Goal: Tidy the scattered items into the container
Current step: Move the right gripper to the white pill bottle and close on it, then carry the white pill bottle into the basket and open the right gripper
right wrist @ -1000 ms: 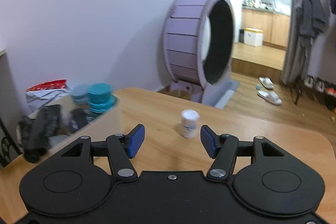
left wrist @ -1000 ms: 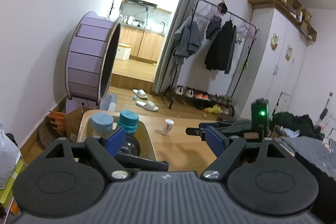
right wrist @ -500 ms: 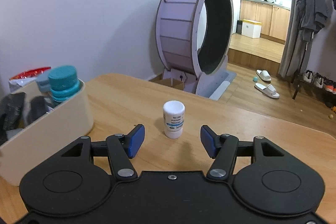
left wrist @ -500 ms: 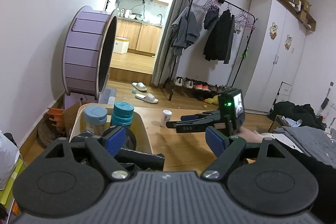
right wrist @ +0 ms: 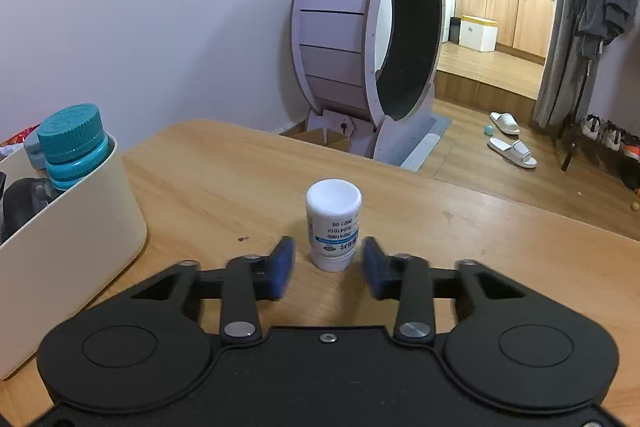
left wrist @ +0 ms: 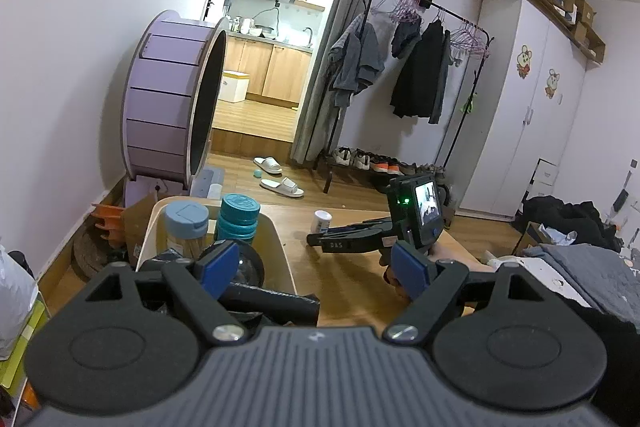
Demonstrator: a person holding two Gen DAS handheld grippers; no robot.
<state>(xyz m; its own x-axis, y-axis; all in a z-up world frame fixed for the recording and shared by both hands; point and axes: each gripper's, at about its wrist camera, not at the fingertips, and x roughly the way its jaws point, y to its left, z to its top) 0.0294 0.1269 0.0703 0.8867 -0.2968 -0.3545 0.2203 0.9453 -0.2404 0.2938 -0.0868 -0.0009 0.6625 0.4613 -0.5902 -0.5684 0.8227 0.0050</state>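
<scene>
Light wooden tabletop (right wrist: 460, 227) across both views, w/ big lilac drum-shaped running wheel (right wrist: 360, 39) on floor behind its far edge. Cream plastic rectangular container (right wrist: 80, 227) at table's left side, already stuffed: teal screw-cap bottle (right wrist: 74, 147) + pale-blue flip-cap jar (left wrist: 186, 227) upright inside, dark items beside them, too murky to name.

Left gripper (left wrist: 312, 269) near container's front end, jaws spread wide, nothing betw. blue pads; one pad over container's inside, other over bare table.

Right gripper (right wrist: 326, 265) low over table, to right of container. Jaws just closing in, blue pads blurred w/ motion. Small white cylindrical pill bottle w/ blue label band (right wrist: 334, 225) upright on table, label upside down, betw. the two fingertips but slightly ahead of them; narrow gap visible each side, pads not pressing yet. Bottle well apart from container, not in it. In left wrist view, same bottle (left wrist: 322, 221) just past tip of right gripper, w/ person's hand (left wrist: 440, 259) on grip behind small lit screen.
</scene>
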